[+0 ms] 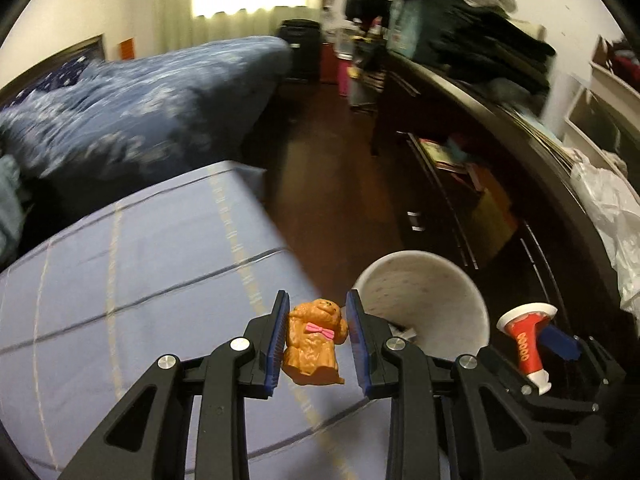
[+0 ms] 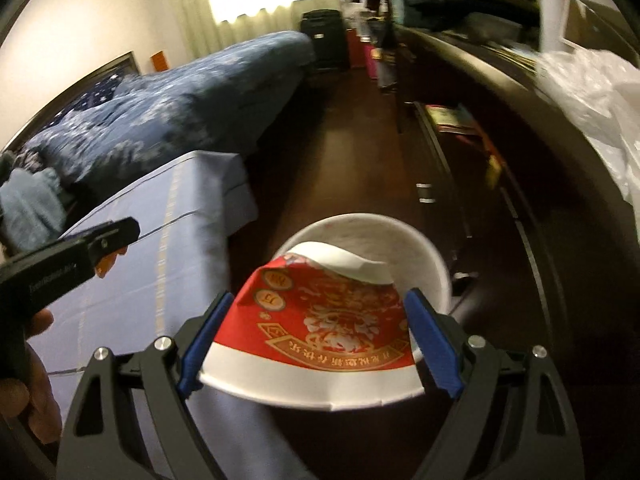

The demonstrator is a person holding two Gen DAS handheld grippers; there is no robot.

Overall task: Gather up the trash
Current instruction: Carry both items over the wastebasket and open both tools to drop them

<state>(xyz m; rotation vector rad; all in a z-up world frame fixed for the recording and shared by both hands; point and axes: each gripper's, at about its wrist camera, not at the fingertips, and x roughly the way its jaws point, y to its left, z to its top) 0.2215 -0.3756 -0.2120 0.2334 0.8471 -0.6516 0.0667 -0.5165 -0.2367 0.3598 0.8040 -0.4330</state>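
**Toy and cup in the grippers, bin below**

The left gripper (image 1: 318, 330) is clenched on a small orange dog (image 1: 314, 344), a glossy moulded figure with a pink bow at its neck, pinned upright between the ribbed blue pads (image 1: 278, 340). It hangs over the edge of the bed (image 1: 120, 280). The right gripper (image 2: 318, 334) grasps a paper cup (image 2: 316, 332), squashed out of round, red with gold print and white bands at both ends; its jaws stand wide, pads pressing on the cup's two sides. The cup's far rim is bent and its base is cut off by the near finger. In the left view the same cup (image 1: 528, 344) shows only as a narrow red-and-white shape, half hidden behind the gripper arms.

Just behind both items stands a white bin (image 2: 424, 256), round and smooth-walled, faintly speckled inside; the cup covers most of its mouth in the right view. In the left view something pale lies at the bottom, too small to make out.

The bed has a lilac sheet with thin stripes. Beyond lies a rumpled blue quilt (image 1: 140, 100), blurred. A dark cabinet (image 1: 500, 200) runs along the right side, crinkled clear plastic (image 1: 608, 216) on top. Clothes piled further back are smeared. A hand (image 2: 24, 376) at the left edge of the right view is mostly cut off.
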